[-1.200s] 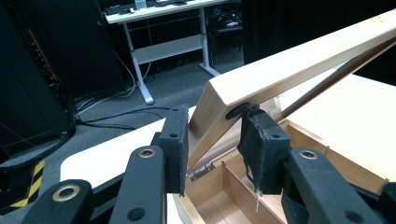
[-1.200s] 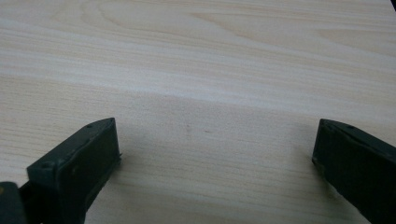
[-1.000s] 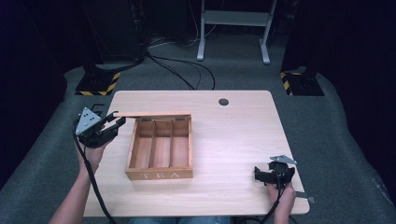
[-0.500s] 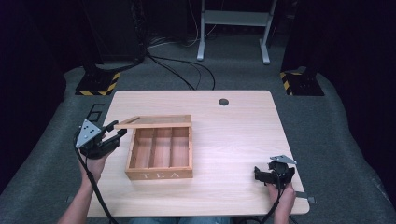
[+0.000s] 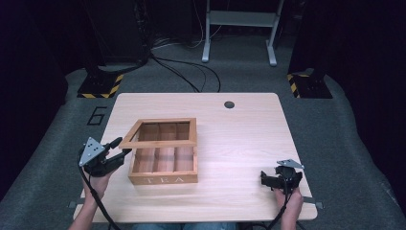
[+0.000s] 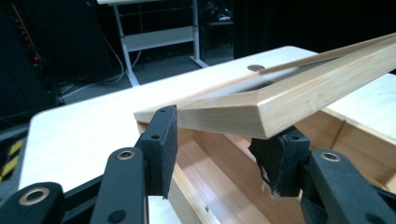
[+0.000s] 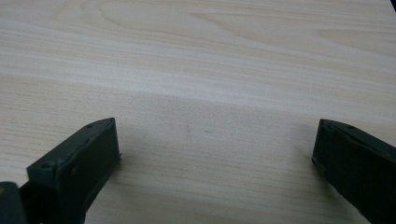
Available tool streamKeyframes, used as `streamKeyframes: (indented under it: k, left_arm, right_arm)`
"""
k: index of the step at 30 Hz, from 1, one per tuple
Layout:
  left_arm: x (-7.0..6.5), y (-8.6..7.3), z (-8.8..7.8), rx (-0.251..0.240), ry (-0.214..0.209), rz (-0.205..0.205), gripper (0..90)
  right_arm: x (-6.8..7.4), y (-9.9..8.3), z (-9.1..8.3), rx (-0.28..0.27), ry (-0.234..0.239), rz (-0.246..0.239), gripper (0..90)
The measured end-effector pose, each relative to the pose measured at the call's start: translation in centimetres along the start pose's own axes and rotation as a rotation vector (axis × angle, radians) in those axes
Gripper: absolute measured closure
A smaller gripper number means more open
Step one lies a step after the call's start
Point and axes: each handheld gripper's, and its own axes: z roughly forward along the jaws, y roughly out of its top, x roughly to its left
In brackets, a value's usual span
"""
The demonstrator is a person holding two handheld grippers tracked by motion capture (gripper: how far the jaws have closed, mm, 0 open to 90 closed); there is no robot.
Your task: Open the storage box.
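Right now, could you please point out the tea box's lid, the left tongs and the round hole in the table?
lid [image 5: 161, 142], high view, on its near frame rail.
left tongs [image 5: 121, 147], high view, midway between the tips, at the lid's corner.
hole [image 5: 229, 104], high view, on its dark centre.

Light falls from overhead onto the pale desk [image 5: 249, 143], which stands bright while the floor [image 5: 344, 124] and the room behind sink into near black. In the right gripper view the desk top shows a broad soft shadow between the jaws, and the jaws themselves are blurred. The left gripper view is sharp on the wooden lid [image 6: 299, 93], with the background dim and slightly soft.
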Motion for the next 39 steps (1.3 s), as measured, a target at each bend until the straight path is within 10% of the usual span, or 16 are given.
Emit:
streamKeyframes:
  k: [29,39]
  left_arm:
    - [-0.2,-6.1,0.8,0.191,-0.148,-0.135,43.9]
    - [0.0,-6.3,-0.2,0.217,-0.131,-0.154,18.4]
  right_arm:
    - [0.0,0.0,0.0,0.000,0.000,0.000,0.1]
    - [0.0,0.0,0.0,-0.002,0.000,0.001,0.1]
